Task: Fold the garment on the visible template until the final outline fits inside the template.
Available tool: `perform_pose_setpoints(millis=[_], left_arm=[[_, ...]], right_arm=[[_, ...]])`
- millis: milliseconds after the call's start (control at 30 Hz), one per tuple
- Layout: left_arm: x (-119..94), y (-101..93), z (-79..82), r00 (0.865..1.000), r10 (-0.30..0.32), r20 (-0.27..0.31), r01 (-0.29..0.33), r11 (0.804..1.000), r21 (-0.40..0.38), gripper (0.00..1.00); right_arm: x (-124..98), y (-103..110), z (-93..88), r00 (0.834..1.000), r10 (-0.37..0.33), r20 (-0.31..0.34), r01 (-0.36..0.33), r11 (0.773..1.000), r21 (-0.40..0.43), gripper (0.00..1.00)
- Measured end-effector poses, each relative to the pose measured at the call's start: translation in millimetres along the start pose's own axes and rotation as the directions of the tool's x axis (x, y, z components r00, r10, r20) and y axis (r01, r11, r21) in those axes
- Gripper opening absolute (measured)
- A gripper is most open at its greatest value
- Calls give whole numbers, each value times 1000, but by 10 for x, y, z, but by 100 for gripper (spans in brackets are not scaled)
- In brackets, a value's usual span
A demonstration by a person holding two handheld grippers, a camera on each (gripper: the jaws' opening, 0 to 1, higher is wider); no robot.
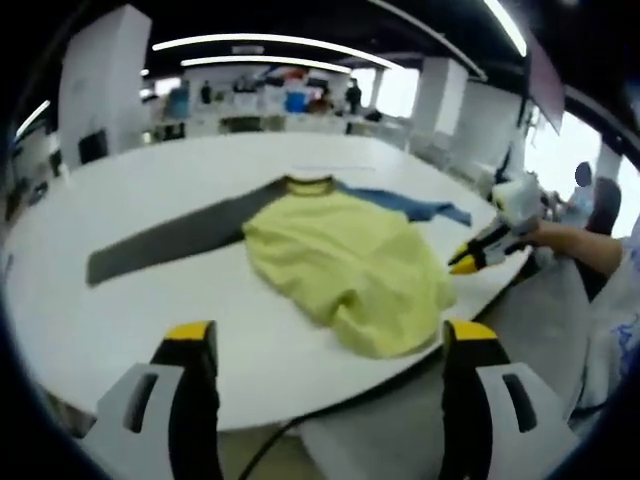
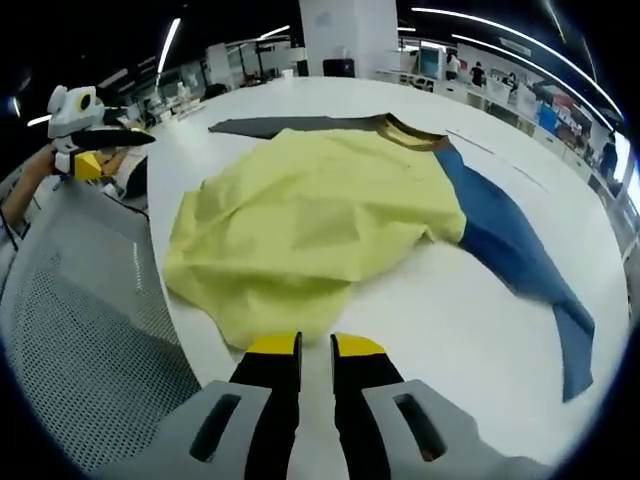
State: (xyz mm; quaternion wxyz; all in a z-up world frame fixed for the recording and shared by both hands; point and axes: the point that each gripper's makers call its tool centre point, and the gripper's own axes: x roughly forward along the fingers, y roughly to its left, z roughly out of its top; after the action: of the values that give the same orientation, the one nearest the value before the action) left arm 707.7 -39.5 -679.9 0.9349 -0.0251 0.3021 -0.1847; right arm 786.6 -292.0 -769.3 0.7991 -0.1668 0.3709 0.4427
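Left tongs (image 1: 325, 350): jaws wide apart, empty, hovering off the near edge of the white worktop (image 1: 150, 190). The raglan shirt (image 1: 340, 255) lies spread on it: grey sleeve (image 1: 165, 243) stretched out, yellow body rumpled at the hem, blue sleeve (image 2: 510, 245) angled away. No template outline can be made out. Right tongs (image 2: 316, 385): jaws nearly together, gripping nothing, just short of the yellow hem. Judgement: folding has not begun; the next move calls for a firm pinch on a hem corner or sleeve end.
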Motion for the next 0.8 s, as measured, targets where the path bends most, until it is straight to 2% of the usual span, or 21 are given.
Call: perform_pose_setpoints(millis=[500,800], left_arm=[[6,-6,-25,1000,-5,-4,5,1000,-9,88],[8,14,-21,1000,-2,-6,2,1000,-11,88]], right_arm=[[110,36,-52,999,29,-46,-29,1000,11,9],[122,61,-29,998,20,-61,-23,998,-51,4]])
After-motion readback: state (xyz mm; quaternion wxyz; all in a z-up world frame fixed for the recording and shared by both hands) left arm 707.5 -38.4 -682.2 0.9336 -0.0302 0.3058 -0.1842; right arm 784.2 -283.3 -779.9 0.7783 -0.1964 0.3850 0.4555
